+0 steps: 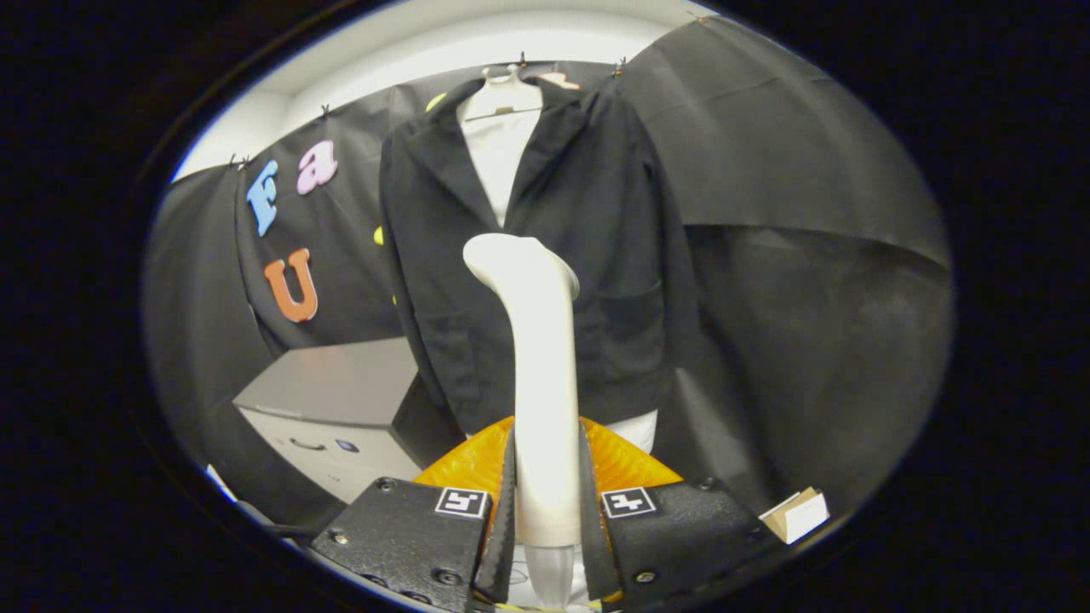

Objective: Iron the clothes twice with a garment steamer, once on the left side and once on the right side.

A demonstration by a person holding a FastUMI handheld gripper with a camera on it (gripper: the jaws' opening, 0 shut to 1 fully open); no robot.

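Gripper (547,519) clamped on the steamer (542,366), one finger pressing each side of its pale handle, handle standing upright between them. Steamer head (519,260) bent over at the top, set in front of the jacket (545,255) at about button height (contact with the cloth impossible to judge from here, since the head overlaps the fabric in this view). Jacket dark, hanging on a pale hanger (504,94) against the black booth wall (766,213), lapels open over a white shirt (498,162) showing in the V of the collar. White hem (634,426) peeking out under the jacket's lower edge, to the right of the steamer handle. Flap pockets visible on both sides of the jacket front, either side of the steamer. Grey cabinet (332,409) with a dark handle standing low and to the left of the jacket, well apart from the steamer. Small cardboard box (796,515) low and to the right of the jacket, beside the gripper body. Orange part (464,464) showing just behind the fingers, below the jacket's hem
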